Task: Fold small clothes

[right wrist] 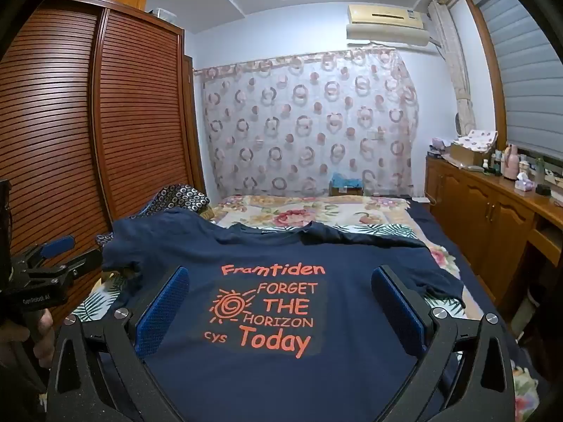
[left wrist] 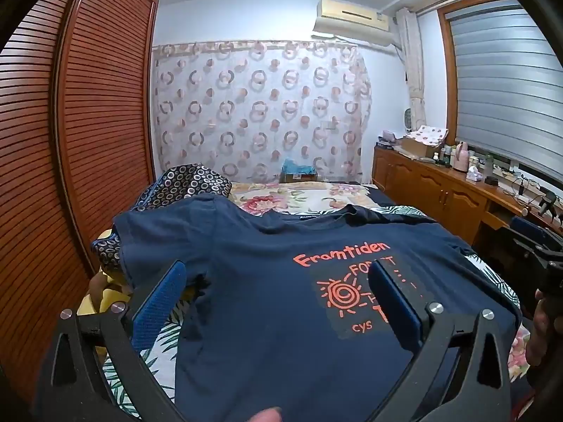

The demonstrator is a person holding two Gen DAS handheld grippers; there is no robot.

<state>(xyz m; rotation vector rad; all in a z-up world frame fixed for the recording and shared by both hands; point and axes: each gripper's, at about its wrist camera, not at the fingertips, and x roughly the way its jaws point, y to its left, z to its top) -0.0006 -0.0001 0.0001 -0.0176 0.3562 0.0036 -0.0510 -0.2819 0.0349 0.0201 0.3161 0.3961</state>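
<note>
A navy T-shirt (left wrist: pixel 253 281) with orange print lies face up and spread flat on the bed, collar toward the far end. It also shows in the right wrist view (right wrist: pixel 281 246). My left gripper (left wrist: pixel 278 281) is open and empty, hovering above the shirt's left half. My right gripper (right wrist: pixel 279 286) is open and empty above the printed chest. The left gripper also appears at the left edge of the right wrist view (right wrist: pixel 59 253), beside the left sleeve (right wrist: pixel 119 246).
The bed (right wrist: pixel 309 211) has a floral cover and a dark patterned pillow (left wrist: pixel 186 183) at the far left. A louvred wooden wardrobe (left wrist: pixel 70 123) runs along the left. A wooden cabinet (right wrist: pixel 492 204) with bottles stands along the right under the window.
</note>
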